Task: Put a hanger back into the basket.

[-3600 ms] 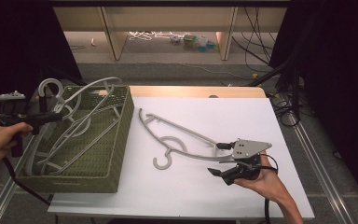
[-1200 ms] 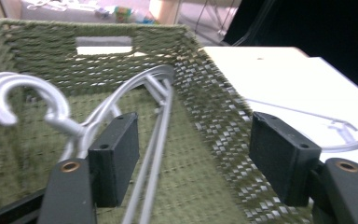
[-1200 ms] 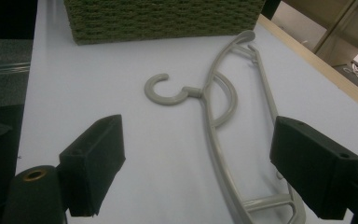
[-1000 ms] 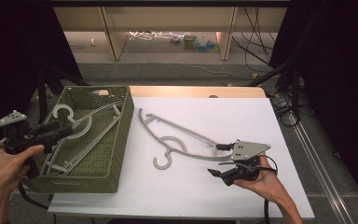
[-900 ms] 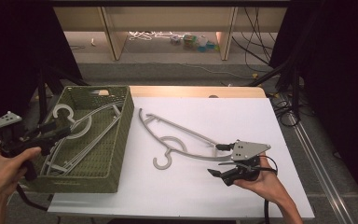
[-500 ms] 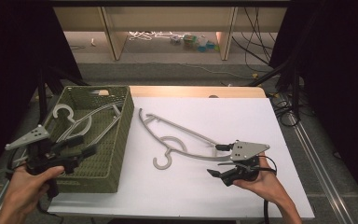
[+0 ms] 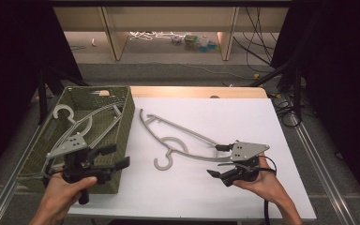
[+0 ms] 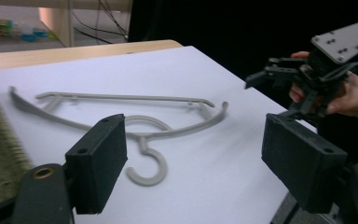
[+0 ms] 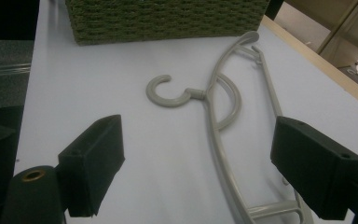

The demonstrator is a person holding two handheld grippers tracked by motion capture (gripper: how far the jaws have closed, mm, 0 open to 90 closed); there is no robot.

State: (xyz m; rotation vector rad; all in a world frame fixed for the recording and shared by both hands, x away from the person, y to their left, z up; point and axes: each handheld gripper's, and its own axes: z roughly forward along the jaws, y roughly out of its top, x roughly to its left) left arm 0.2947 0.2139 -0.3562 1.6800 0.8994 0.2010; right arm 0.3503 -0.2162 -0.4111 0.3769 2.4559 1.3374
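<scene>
1. In the high view, the left gripper (image 7: 117, 157) hung over the near right corner of the green woven basket (image 7: 122, 122), its jaws apart with nothing between them; they had just been opening. The right gripper (image 7: 218, 161) sat at the near right of the white table (image 7: 243, 117), jaws spread around the end of the grey hanger (image 7: 178, 140) that lay flat beside the basket. More grey hangers (image 7: 82, 124) rested inside the basket.

2. In the left gripper view, the two black pads (image 8: 100, 170) stood wide apart and empty. Beyond them the hanger (image 8: 135, 126) lay on the table, hook toward the camera. The right gripper (image 8: 270, 77), held in a hand (image 8: 349, 95), was at the hanger's far end.

3. In the right gripper view, the pads (image 9: 93, 165) were apart, not pressing anything. The hanger (image 9: 216, 121) ran between them toward the basket (image 9: 168, 18); its hook curled left.
</scene>
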